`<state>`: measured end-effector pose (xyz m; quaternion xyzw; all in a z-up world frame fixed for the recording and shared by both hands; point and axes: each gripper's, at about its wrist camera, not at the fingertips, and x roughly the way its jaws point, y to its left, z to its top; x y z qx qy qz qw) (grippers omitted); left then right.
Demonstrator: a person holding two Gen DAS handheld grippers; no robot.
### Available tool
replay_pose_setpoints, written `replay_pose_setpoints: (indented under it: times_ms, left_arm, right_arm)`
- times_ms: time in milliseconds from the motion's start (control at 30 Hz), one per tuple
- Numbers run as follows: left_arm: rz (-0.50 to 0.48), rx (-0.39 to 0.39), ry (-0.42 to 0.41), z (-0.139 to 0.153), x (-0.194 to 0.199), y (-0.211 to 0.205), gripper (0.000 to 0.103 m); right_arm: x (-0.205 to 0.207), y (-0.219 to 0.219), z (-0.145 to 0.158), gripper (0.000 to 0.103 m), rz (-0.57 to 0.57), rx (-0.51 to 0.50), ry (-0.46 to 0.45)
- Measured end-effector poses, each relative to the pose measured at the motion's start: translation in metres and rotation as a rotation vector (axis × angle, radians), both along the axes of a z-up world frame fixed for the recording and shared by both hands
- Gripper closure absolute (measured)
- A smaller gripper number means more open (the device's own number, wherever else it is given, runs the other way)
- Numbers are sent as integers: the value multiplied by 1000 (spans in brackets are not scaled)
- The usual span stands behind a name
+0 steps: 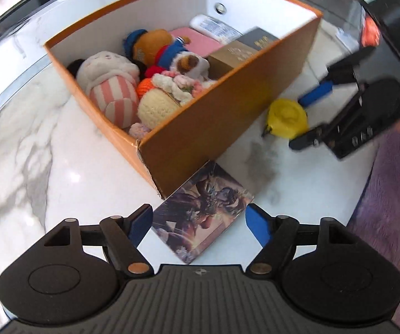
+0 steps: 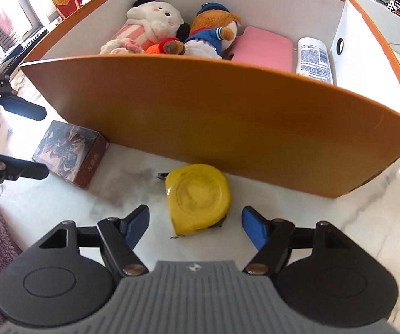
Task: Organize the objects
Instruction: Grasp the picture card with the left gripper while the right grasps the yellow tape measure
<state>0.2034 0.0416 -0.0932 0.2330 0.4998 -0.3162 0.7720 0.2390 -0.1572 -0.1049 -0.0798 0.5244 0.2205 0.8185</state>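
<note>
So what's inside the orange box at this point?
The orange box holds a white plush in pink stripes, a brown plush in blue, crocheted toys, a pink case, a white bottle and two small cartons. Anything beneath them is hidden.

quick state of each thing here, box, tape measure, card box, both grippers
orange box: open-topped, part filled with plush toys
yellow tape measure: flat on the marble counter, outside the box, ungripped
illustrated card box: on the counter by the box corner, ungripped
left gripper: open over the card box
right gripper: open around the tape measure
</note>
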Motion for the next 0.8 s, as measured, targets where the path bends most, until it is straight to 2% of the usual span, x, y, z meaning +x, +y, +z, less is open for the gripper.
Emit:
replay_pose_setpoints:
  times_ms: [67, 133, 300, 400, 567, 667, 733, 800]
  left_arm:
    - [-74, 66, 2, -7, 2, -3, 15]
    - [-135, 117, 5, -13, 1, -5, 15]
    - [-237, 170, -11, -25, 1, -14, 13]
    - [-263, 179, -12, -31, 1, -18, 13]
    - [-218, 140, 39, -32, 4, -18, 18]
    - [-148, 117, 118, -32, 4, -15, 29]
    - [-95, 65, 191, -31, 1, -13, 29]
    - [-54, 30, 211, -30, -4, -12, 30]
  right_arm:
    - [3, 1, 1, 22, 12, -6, -9]
    - [7, 4, 0, 21, 37, -18, -13]
    - [19, 13, -5, 20, 89, -65, -28]
    - [23, 14, -8, 19, 112, -70, -30]
    - [19, 15, -7, 28, 151, -76, -45]
    - [18, 13, -5, 33, 148, -65, -30]
    - [18, 11, -5, 34, 134, -63, -11]
    - [18, 8, -4, 35, 128, -51, 12]
